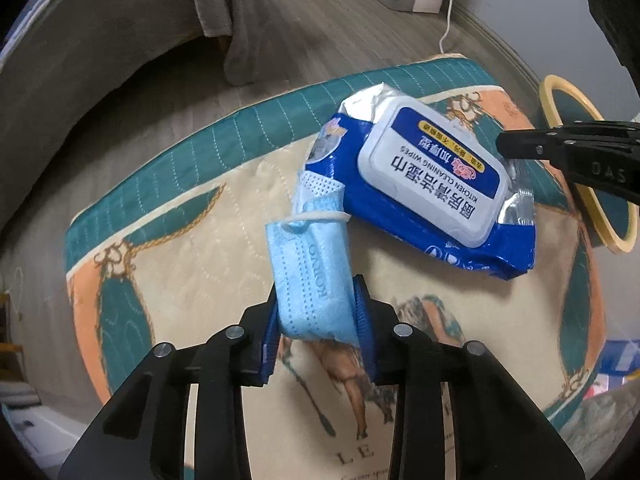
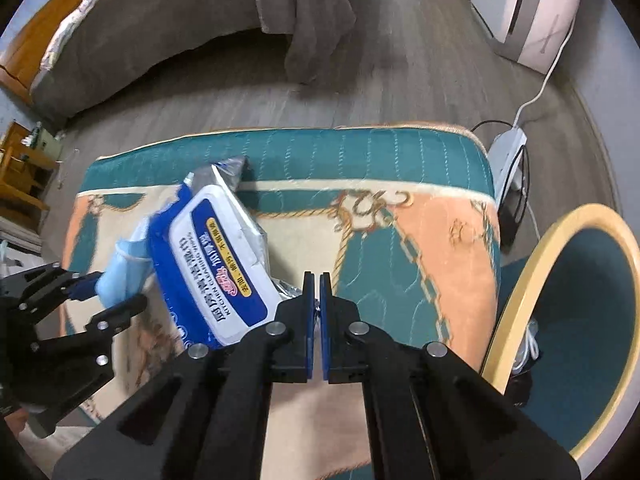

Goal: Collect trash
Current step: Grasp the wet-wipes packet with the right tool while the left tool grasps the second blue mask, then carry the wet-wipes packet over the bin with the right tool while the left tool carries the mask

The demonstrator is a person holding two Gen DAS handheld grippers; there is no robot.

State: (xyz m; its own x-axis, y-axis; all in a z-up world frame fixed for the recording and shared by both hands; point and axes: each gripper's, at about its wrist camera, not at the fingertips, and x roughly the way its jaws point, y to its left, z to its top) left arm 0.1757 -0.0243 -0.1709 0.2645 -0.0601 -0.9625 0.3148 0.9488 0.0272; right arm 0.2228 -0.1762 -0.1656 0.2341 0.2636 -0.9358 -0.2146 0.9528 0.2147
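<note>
The left tool grips the near end of a folded light blue face mask, its blue pads pressed against both sides of the cloth. The mask runs away from the tool toward the far side, with a white ear loop wrapped across its upper part, and its far end touches the left edge of a pack of kitchen wipes. The pack is blue with a white hinged lid and crumpled silver foil at both ends; it lies tilted on a quilted cloth patterned in teal, peach and cream, which covers a raised rectangular surface.

The right tool has its two blue pads drawn almost together, pinching the silver foil at the right end of the pack, a sliver of which shows between them. In the left wrist view this tool comes in from the right, its tip on the pack's right end.

In the right wrist view the left tool sits at the left edge, with the mask showing beside the pack.

To the right of the cloth stands a round bin with a pale yellow rim and dark teal inside. Beyond the cloth is grey wood flooring, a grey blanket hanging down at the far side, a white appliance at far right, and a white cable running to a power strip on the floor
</note>
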